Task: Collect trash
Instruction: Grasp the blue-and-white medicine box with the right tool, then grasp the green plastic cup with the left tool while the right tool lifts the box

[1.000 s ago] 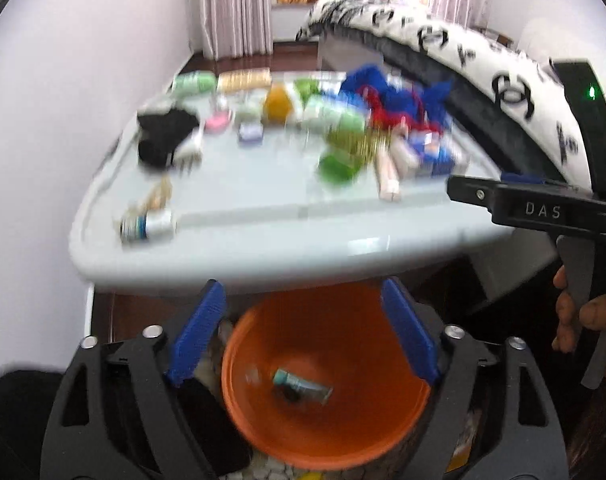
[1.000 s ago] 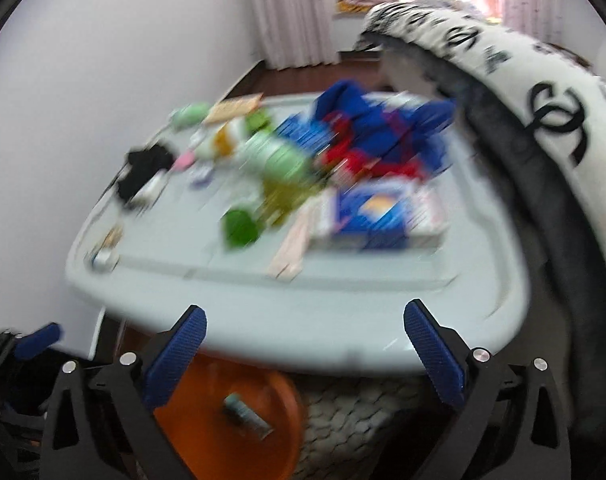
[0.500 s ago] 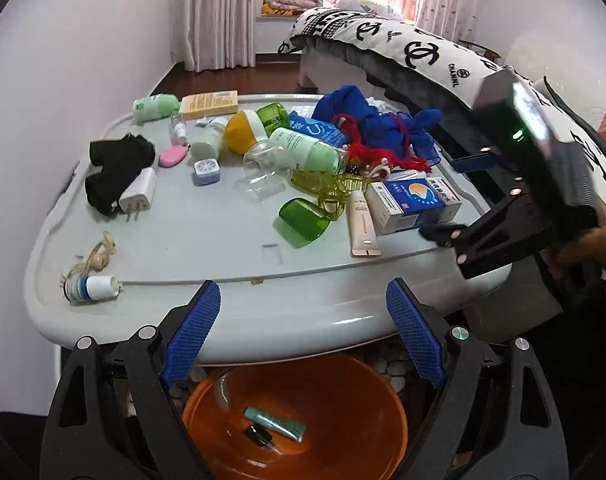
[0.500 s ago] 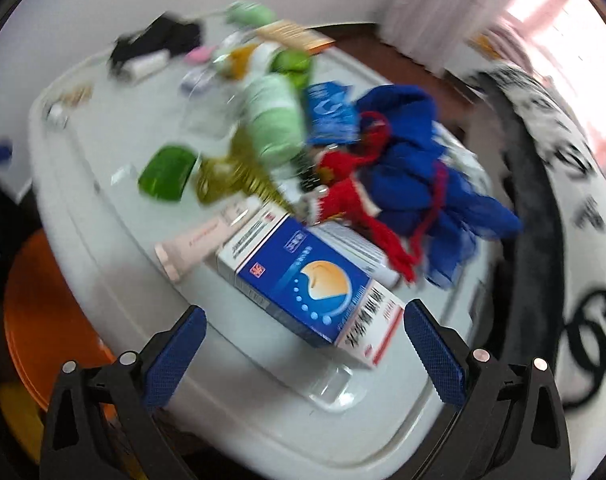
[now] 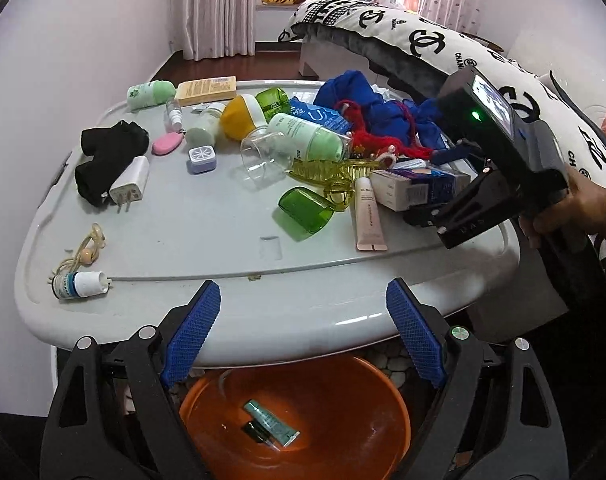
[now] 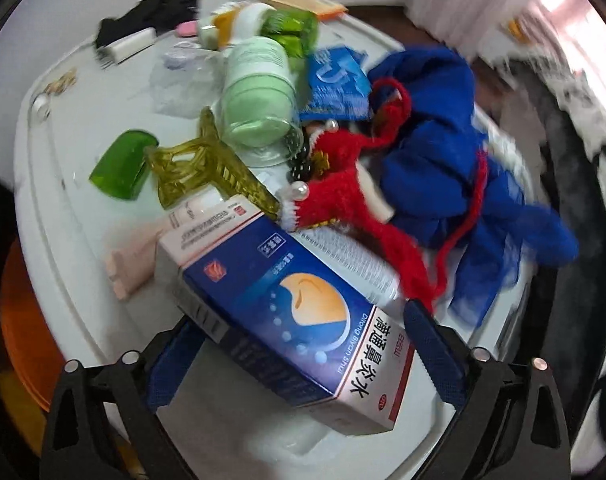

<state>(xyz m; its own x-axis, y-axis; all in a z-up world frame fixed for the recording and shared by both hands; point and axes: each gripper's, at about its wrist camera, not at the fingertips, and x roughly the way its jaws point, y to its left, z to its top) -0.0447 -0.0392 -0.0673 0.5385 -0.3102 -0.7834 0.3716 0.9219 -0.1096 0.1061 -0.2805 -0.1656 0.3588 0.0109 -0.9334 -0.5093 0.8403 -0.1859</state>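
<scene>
A blue-and-white medicine box [image 6: 287,300] lies near the right front corner of the grey table [image 5: 183,232]. My right gripper [image 6: 303,352] points steeply down over it. Its jaws are closing with the box between the blue pads, and I see no firm press. In the left wrist view the same box [image 5: 415,190] sits under that black tool, which a hand [image 5: 583,208] holds. My left gripper [image 5: 303,336] hangs open and empty at the table's front edge. Below it, an orange basin [image 5: 363,392] holds a green tube [image 5: 271,426] and a small dark item.
The table is crowded: a pink tube [image 5: 367,216], green cap [image 5: 307,210], yellow hair clip [image 5: 335,172], green bottle [image 5: 311,140], blue cloth [image 5: 375,112], red knit [image 6: 343,200], black sock [image 5: 103,156], white charger [image 5: 129,182] and small bottle [image 5: 79,282]. A bed [image 5: 423,40] runs along the right.
My right gripper swung in over the table, rolled and dropped onto the medicine box, and its jaws narrowed. My left gripper drew back from over the basin to the table's edge.
</scene>
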